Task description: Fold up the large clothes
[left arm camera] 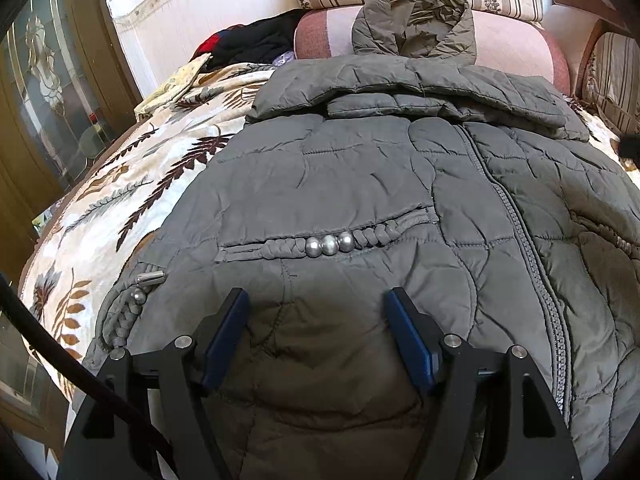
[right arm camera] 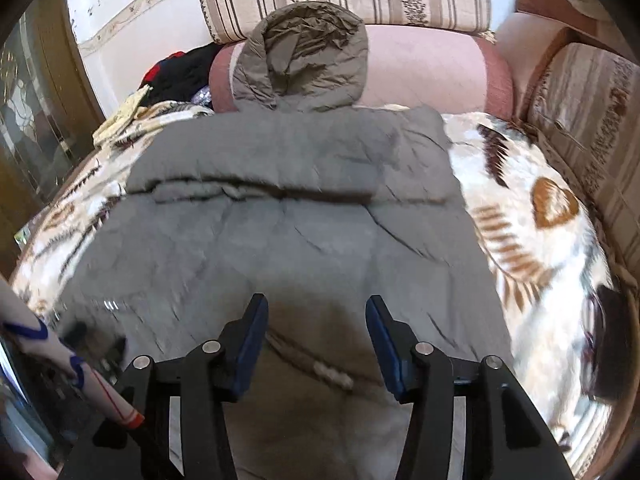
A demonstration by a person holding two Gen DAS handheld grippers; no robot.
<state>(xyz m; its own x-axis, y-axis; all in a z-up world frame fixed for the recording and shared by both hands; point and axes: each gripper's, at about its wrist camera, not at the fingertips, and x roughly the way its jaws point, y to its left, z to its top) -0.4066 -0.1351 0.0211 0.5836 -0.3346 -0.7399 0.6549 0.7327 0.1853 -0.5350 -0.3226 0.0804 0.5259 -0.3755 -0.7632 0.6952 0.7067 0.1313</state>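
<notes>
Fingers (left arm camera: pixel 236 312) of left gripper (left arm camera: pixel 318 300) and right gripper (right arm camera: pixel 316 306) apart, empty, above grey quilted jacket (left arm camera: pixel 360 184).

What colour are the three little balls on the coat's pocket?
The three beads on the grey coat are shiny silver. The left wrist view shows them best.

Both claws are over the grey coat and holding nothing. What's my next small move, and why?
Probably lower the left claw and pinch the near hem of the grey coat. Its sleeves already lie folded across the chest, the hood rests on the pink bolster, and both claws hang open above the fabric.
</notes>
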